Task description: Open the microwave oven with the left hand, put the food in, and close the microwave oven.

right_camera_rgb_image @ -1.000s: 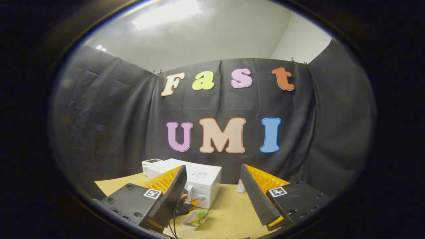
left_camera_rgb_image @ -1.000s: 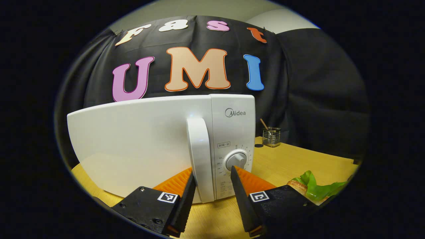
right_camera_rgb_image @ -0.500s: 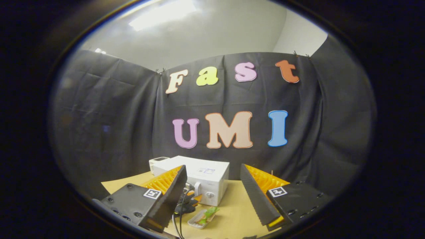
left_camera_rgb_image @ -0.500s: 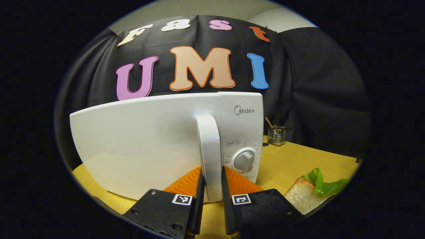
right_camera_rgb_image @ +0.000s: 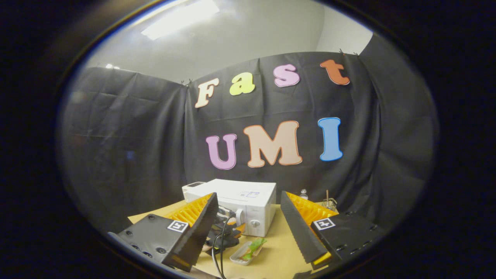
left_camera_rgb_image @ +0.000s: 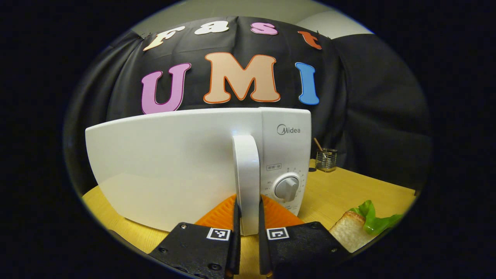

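Clearly the task is only at its first step. The microwave (left_camera_rgb_image: 174, 166) stands on the counter (left_camera_rgb_image: 348, 193) with its door flush to the body, so it is not opened yet. The left claw (left_camera_rgb_image: 248, 248) is clenched on the door handle (left_camera_rgb_image: 246, 182): both fingers press the lower part of the vertical white handle, one on each side, w/ no gap visible. So the grip is made, but the pull is not done, as far as I can judge.

The food (left_camera_rgb_image: 358, 226), a slice of bread w/ a green leaf on it, lies on the counter to the right of the microwave, near but apart from it. In the right gripper view it sits in a small shallow tray (right_camera_rgb_image: 241, 259), in front of the microwave. Left to do: swing the door open, put the food inside, close the door.

Pose: the left claw points straight at the microwave front, low, approx. level with the bottom end of the handle, fingers standing vertical beside it. The right claw (right_camera_rgb_image: 248, 228) is held high and well back from the counter, looking down on the whole scene. Its fingers are spread wide and hold nothing. A dark cable (right_camera_rgb_image: 217, 252) hangs near the left claw in that view.
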Action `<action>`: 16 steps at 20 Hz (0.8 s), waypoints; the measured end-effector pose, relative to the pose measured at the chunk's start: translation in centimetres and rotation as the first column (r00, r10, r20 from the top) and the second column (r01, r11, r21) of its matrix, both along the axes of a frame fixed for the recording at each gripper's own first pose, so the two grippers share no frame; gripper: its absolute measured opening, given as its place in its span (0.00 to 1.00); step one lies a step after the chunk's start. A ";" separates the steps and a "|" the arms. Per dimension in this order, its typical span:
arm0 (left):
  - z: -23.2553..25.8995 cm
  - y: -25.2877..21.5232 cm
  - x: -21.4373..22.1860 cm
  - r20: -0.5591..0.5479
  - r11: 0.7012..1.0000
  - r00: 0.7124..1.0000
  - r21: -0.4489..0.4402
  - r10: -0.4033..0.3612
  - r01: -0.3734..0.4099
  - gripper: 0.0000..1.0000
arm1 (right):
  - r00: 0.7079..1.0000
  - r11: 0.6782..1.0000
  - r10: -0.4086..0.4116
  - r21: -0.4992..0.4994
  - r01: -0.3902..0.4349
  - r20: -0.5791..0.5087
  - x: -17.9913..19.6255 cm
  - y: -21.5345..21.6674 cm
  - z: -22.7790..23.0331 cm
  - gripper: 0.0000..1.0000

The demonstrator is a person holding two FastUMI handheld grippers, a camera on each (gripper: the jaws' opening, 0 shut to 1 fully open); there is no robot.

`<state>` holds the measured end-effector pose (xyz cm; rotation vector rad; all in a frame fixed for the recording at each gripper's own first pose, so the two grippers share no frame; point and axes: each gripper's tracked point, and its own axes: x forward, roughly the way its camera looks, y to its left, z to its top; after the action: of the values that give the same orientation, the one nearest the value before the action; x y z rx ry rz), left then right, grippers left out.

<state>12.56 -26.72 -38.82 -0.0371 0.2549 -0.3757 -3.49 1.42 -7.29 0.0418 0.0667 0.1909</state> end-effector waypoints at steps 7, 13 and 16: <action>0.0 0.1 -0.1 -0.006 0.999 1.000 -0.039 0.024 -0.025 0.14 | 0.999 1.000 -0.009 0.012 0.009 -0.039 0.0 -0.5 -1.5 0.94; 1.0 2.5 -6.4 -0.020 0.997 1.000 -0.078 -0.013 0.012 0.12 | 0.998 0.999 -0.031 0.026 0.032 -0.055 0.6 -1.3 -2.3 0.94; 1.4 4.7 -10.2 -0.028 0.994 0.997 -0.087 -0.075 0.073 0.15 | 0.998 0.999 -0.006 0.051 0.009 -0.069 0.7 -0.3 -2.9 0.95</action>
<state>2.32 -21.99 -37.43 -0.1185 0.2719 -0.4601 -2.82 1.14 -10.14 0.1002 0.1298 0.1838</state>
